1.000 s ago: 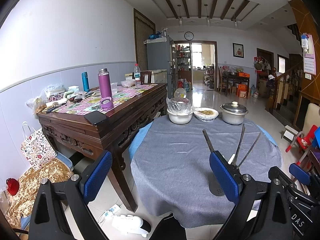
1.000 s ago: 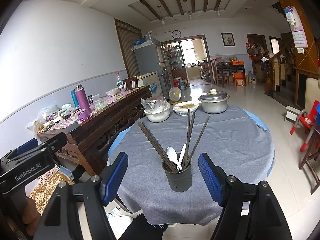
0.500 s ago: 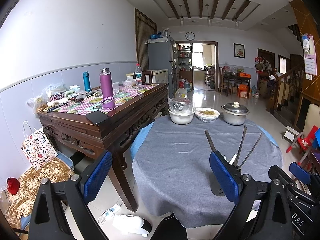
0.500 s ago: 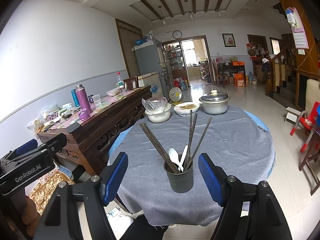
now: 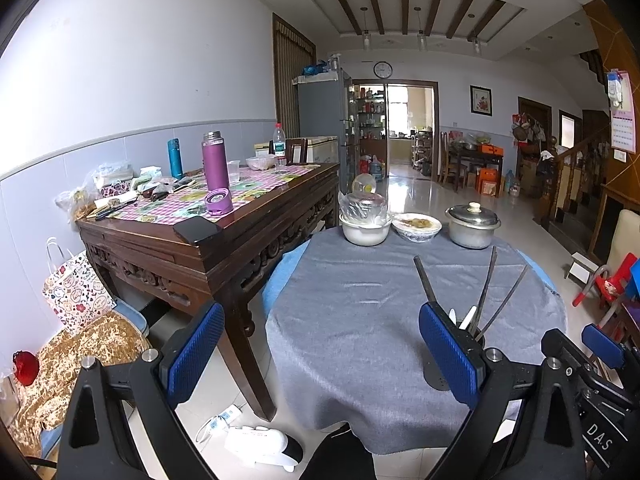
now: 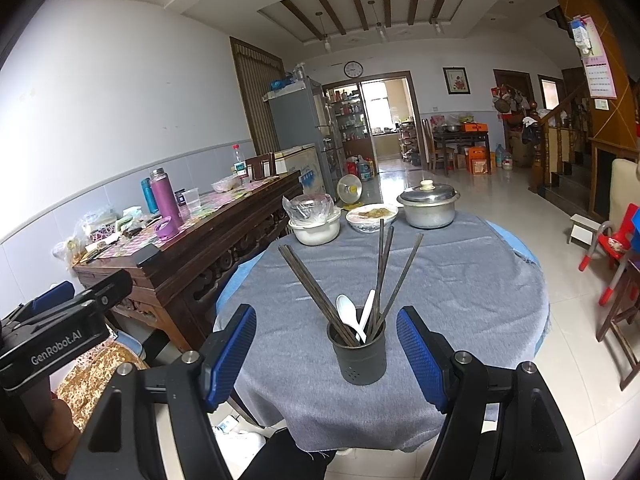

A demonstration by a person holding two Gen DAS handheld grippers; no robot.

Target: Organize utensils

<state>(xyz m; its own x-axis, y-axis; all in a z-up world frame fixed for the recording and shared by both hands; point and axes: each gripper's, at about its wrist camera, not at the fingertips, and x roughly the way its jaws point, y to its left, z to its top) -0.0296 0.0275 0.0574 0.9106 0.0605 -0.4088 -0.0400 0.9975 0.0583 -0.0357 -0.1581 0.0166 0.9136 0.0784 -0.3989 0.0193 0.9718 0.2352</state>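
In the left wrist view the right finger pad [image 5: 450, 354] hides most of the utensil holder [image 6: 359, 350]; the right view shows it whole, near on the round table [image 6: 460, 280], holding dark chopsticks [image 6: 384, 276] and white spoons [image 6: 352, 318]. Left gripper [image 5: 320, 354] and right gripper [image 6: 328, 356] both gape, grasping nothing. Far off stand a plastic-covered bowl [image 6: 314, 226], a food bowl [image 6: 372, 217] and a lidded pot [image 6: 429, 207].

Bare grey tablecloth [image 6: 460, 280] fills the frame's middle; the dark cylindrical utensil holder [image 6: 357, 350] with splayed chopsticks [image 6: 316, 292] blocks lower centre, white lidded bowls [image 6: 314, 224] and a steel pot [image 6: 429, 208] the far edge.
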